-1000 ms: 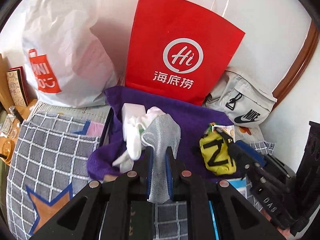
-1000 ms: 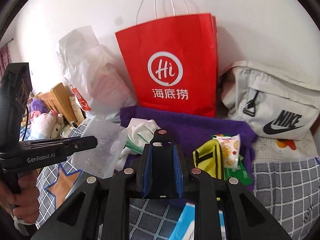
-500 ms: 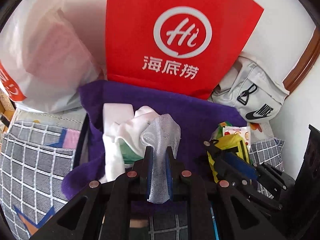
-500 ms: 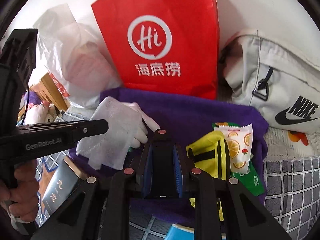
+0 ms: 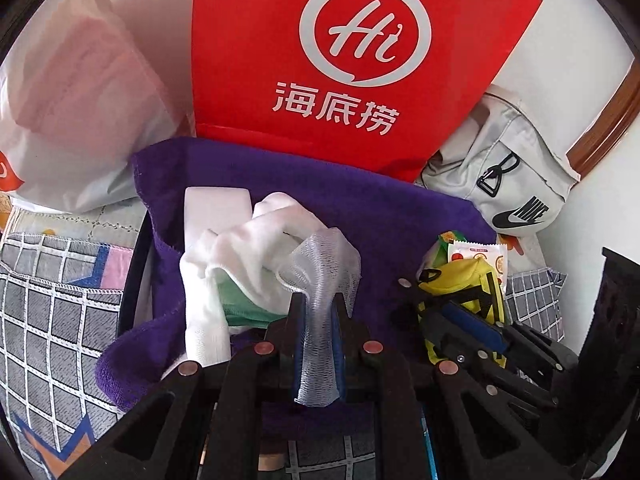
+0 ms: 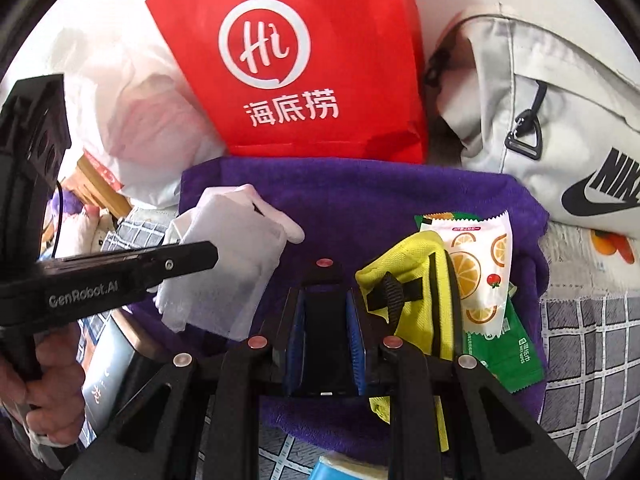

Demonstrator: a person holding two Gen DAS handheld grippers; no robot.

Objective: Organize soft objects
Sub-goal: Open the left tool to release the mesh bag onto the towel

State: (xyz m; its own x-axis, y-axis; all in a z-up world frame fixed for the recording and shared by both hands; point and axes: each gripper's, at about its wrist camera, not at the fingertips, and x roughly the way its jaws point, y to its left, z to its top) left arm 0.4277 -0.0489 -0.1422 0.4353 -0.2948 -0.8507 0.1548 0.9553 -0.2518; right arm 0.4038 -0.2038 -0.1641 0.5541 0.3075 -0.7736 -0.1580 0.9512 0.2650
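The mesh cloth (image 5: 320, 304) is pinched lengthwise in the left gripper (image 5: 316, 312), top flopping forward; it's been lowered nearer the purple towel (image 5: 360, 200).

I count one purple towel (image 5: 360, 200) spread under everything. On it lie one white block (image 5: 216, 212), one white glove (image 5: 248, 248), one green cloth (image 5: 240, 304) tucked under that glove, and one yellow pouch (image 6: 416, 280). There are two snack packets: one orange-printed packet (image 6: 480, 264) and one green packet (image 6: 504, 352). One sheet of white mesh (image 5: 320, 292) sits between my left jaws. Behind the towel stand three bags: one red paper bag (image 5: 360, 60), one white plastic bag (image 5: 80, 100) and one grey sling bag (image 5: 516, 184). One book (image 6: 108, 368) lies beside the towel, and one blue packet (image 6: 344, 470) shows at the bottom edge, partly hidden
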